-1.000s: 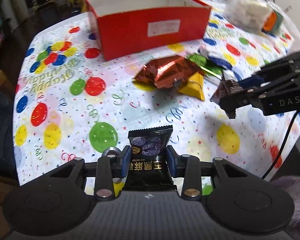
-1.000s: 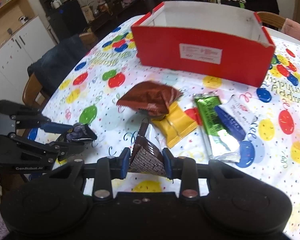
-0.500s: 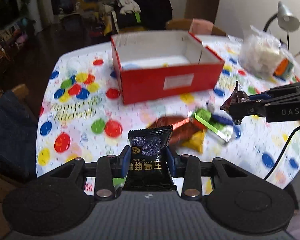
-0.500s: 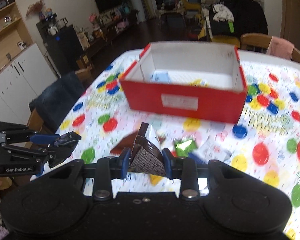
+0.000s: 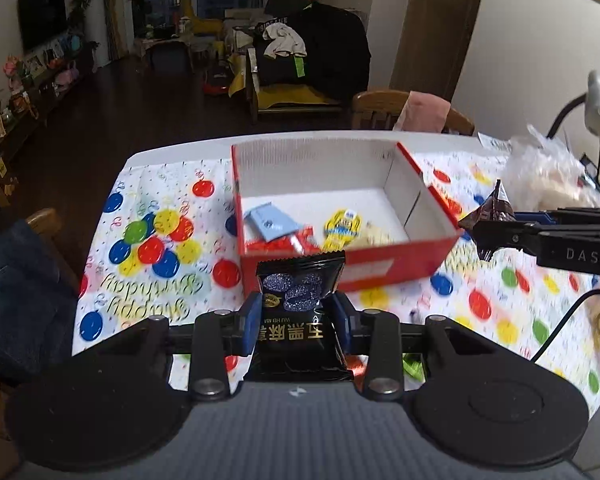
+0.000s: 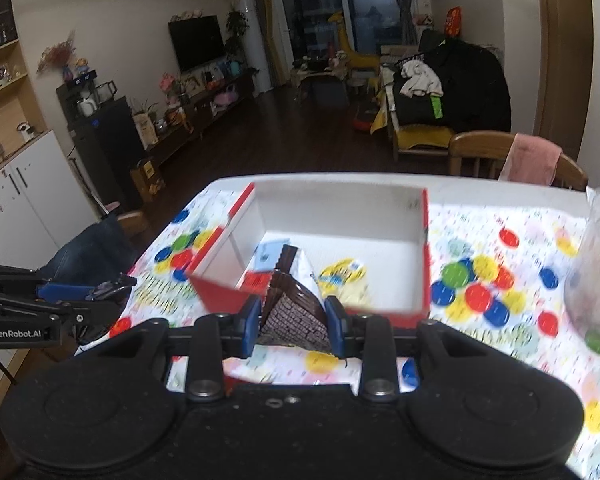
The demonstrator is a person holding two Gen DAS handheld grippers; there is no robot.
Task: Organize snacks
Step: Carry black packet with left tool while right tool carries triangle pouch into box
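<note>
Left gripper (image 5: 296,322) clamped on a black snack packet (image 5: 298,312), lower centre of the left wrist view, packet upright between the blue pads. Right gripper (image 6: 294,320) closed on a brown-and-white wrapped snack (image 6: 290,300), lower centre of its own view; the same gripper shows at the right edge of the left wrist view (image 5: 484,236), holding the dark wrapper beside the box's right wall.

Red box (image 5: 432,200) now sits mid-frame in both views with its white interior open to the camera. A second ago only its front wall filled the upper frame and the loose wrappers on the balloon tablecloth (image 5: 148,248) lay between box and grippers. Both grippers have risen and closed toward the box; those loose wrappers are now mostly hidden below the left gripper.

Inside the box: a light-blue packet (image 5: 270,222), a yellow packet (image 5: 342,226), a red one (image 5: 278,244) near the front wall. Clear plastic bag (image 5: 548,176) at right, blurred.
</note>
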